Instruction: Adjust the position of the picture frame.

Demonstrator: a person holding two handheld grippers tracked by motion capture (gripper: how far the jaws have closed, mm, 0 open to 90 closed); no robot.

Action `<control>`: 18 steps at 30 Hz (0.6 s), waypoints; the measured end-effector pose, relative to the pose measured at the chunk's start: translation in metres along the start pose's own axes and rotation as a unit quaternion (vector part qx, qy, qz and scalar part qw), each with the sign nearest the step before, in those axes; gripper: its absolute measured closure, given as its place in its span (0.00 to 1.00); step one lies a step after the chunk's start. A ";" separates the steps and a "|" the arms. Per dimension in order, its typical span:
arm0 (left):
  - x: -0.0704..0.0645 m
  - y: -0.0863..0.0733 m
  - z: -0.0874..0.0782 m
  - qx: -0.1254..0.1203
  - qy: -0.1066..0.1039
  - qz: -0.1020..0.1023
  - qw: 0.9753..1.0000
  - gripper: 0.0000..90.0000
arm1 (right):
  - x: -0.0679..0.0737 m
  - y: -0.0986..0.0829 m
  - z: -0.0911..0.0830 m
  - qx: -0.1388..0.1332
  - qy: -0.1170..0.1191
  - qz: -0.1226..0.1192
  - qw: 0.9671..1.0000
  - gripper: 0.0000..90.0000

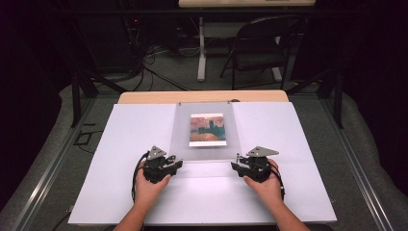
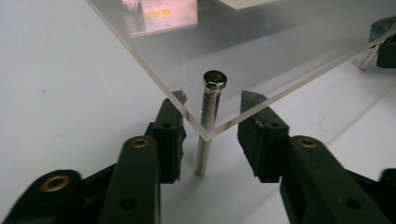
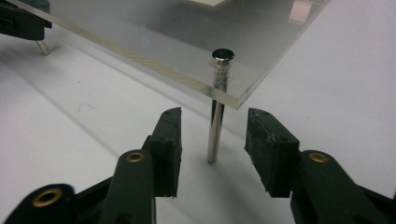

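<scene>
A clear acrylic sheet (image 1: pixel 183 134) lies raised over the white board, with a small painting print (image 1: pixel 207 129) under its middle. A steel pin (image 2: pixel 204 154) with a dark cap holds up the sheet's near left corner (image 2: pixel 205 133). My left gripper (image 1: pixel 179 163) (image 2: pixel 212 100) stands open around that pin without touching it. A second capped pin (image 3: pixel 214 140) carries the near right corner (image 3: pixel 233 100), and my right gripper (image 1: pixel 235 165) (image 3: pixel 213 113) stands open around it, jaws apart from the metal. A person's hands hold both grippers low on the board.
The white board (image 1: pixel 120 144) covers most of a wooden table (image 1: pixel 202 96). A folding chair (image 1: pixel 262 45) and a table leg (image 1: pixel 202 53) stand beyond it on the grey floor. Each gripper view shows the other gripper (image 2: pixel 385 44) (image 3: pixel 18 21) far off.
</scene>
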State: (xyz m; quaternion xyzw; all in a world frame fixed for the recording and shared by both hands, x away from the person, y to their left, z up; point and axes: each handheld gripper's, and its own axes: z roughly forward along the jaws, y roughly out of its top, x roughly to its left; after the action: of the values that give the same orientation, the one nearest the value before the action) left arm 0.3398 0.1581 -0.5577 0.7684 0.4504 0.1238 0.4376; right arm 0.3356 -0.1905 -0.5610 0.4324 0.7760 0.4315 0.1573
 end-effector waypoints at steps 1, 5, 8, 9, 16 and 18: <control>0.000 0.000 -0.001 0.000 0.001 0.004 1.000 0.61 | 0.001 0.000 -0.001 -0.003 0.002 0.000 1.000 0.57; -0.002 -0.002 -0.005 0.003 -0.005 0.005 1.000 0.55 | 0.004 -0.001 -0.007 -0.003 0.000 -0.008 1.000 0.54; -0.005 -0.003 -0.009 0.002 -0.010 0.008 1.000 0.53 | 0.006 -0.003 -0.012 0.001 0.001 -0.020 1.000 0.52; -0.006 -0.004 -0.011 0.005 -0.011 0.009 1.000 0.52 | 0.007 -0.003 -0.014 0.003 0.000 -0.024 1.000 0.50; -0.009 -0.011 -0.027 0.002 -0.017 0.012 1.000 0.48 | 0.007 -0.010 -0.029 0.002 -0.005 -0.035 0.999 0.47; -0.008 -0.013 -0.030 0.000 -0.015 0.009 1.000 0.47 | 0.006 -0.011 -0.032 0.005 -0.005 -0.038 0.999 0.48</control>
State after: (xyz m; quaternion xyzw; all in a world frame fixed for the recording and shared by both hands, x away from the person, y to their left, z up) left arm 0.3099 0.1712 -0.5488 0.7739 0.4370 0.1159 0.4435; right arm 0.3064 -0.2059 -0.5508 0.4055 0.7933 0.4192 0.1748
